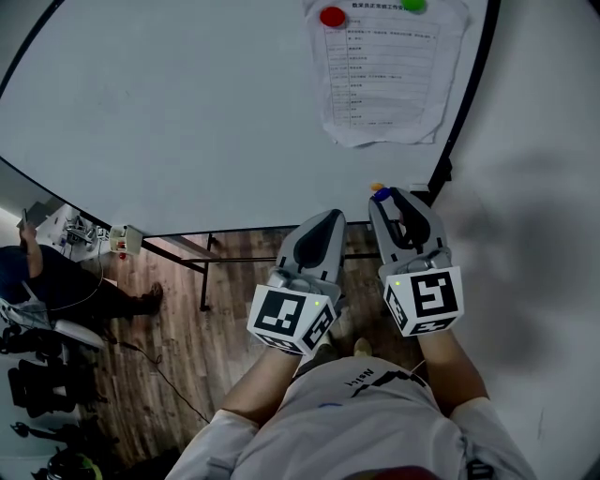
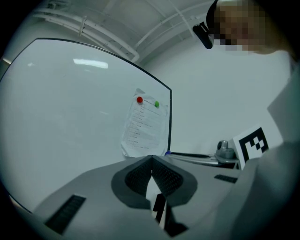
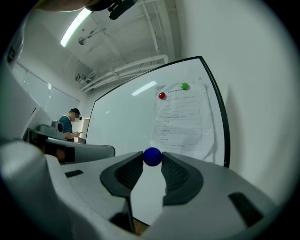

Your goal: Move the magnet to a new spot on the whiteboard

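Pinching blue magnet (image 3: 152, 156) between right gripper (image 3: 152, 163) tips, left gripper (image 2: 151, 161) closed on nothing; best pressing it flat onto bare whiteboard (image 3: 124, 117) at eleven o'clock.

The whiteboard (image 1: 187, 112) is plain white inside a thin black frame. At the upper right, a white sheet (image 1: 389, 84) carries rows of dark print, with a red magnet (image 1: 333, 16) and a green magnet (image 1: 413, 5) at its top. The blue magnet (image 3: 152, 156) is deep and glossy. The left gripper (image 2: 152, 158) and right gripper (image 3: 153, 160) are pale grey with dark ribbed pads and black-and-white square markers. The floor (image 1: 178, 319) is brown wood plank.
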Motion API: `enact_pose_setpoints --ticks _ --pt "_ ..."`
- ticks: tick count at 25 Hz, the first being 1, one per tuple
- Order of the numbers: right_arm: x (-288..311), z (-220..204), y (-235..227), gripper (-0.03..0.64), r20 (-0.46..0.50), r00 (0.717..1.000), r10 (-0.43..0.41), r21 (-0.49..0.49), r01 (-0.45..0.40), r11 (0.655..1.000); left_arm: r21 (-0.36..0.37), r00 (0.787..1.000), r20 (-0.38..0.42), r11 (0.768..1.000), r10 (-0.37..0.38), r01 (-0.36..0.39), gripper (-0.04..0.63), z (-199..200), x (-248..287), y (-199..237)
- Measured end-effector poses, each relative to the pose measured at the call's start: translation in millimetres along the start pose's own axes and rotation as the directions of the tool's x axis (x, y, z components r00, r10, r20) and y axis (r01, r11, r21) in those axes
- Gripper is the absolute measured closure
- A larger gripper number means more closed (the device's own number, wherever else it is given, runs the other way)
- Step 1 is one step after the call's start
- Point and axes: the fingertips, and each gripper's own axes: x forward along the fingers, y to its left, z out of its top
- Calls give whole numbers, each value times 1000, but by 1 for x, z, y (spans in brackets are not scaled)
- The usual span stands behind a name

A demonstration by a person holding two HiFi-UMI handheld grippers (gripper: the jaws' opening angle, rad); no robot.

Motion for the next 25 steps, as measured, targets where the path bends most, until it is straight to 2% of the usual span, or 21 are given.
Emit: enact_pose_setpoints --ticks 8,25 --pt "10 -19 -1 486 -31 999 -30 10 31 999 7 1000 -16 1000 -13 13 584 -9 6 13" --pt "68 -113 -1 486 -145 979 -143 27 148 989 -12 993 -99 998 -67 66 584 -54 27 71"
